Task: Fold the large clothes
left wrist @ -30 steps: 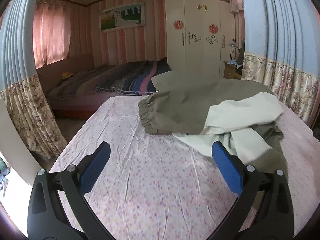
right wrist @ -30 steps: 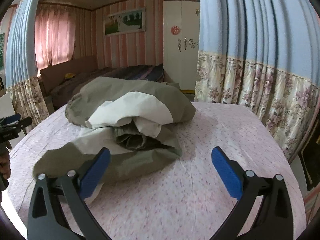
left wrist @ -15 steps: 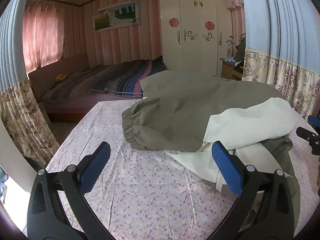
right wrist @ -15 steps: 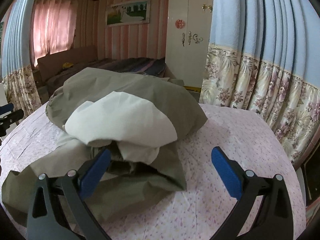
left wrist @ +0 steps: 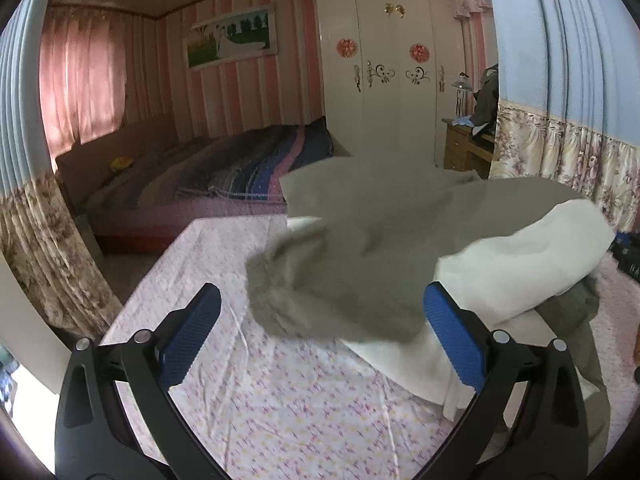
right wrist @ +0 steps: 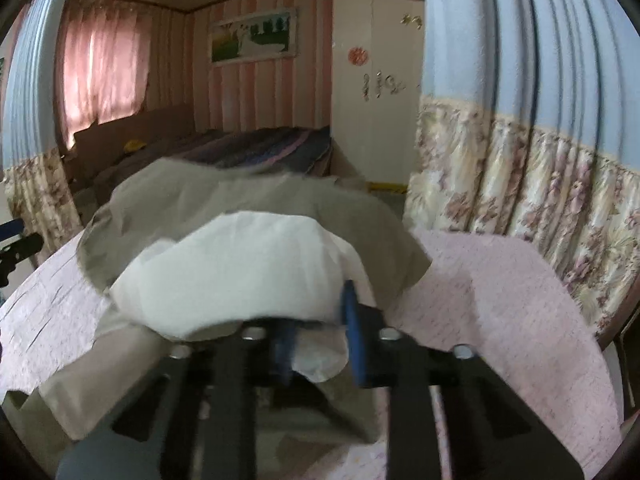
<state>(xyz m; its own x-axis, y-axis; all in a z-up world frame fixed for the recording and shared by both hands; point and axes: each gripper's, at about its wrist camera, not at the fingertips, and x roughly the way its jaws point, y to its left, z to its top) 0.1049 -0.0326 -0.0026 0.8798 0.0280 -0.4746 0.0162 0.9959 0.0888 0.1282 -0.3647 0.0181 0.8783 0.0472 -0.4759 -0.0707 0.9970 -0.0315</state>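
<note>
An olive-grey jacket [left wrist: 360,248] with a white lining [left wrist: 520,264] lies bunched on the pink flowered sheet [left wrist: 280,400]. My left gripper [left wrist: 320,294] is open, and the jacket's gathered, blurred cuff [left wrist: 276,300] hangs just ahead between its blue pads without touching them. In the right wrist view the same jacket [right wrist: 260,204] fills the middle. My right gripper [right wrist: 316,336] is closing its jaws on a fold of the white lining [right wrist: 248,276], with cloth pinched between the pads. The left gripper's tip [right wrist: 16,244] shows at the far left edge.
Blue and flowered curtains [right wrist: 520,184] hang close on the right of the sheet [right wrist: 500,300]. Beyond the far edge stand a bed with a striped cover [left wrist: 240,168], a white wardrobe [left wrist: 384,80] and a wooden bedside cabinet [left wrist: 464,148].
Both grippers have come in closer to the jacket. The right jaws went from wide open to nearly shut on the white lining. The cuff has shifted and blurred in the left view.
</note>
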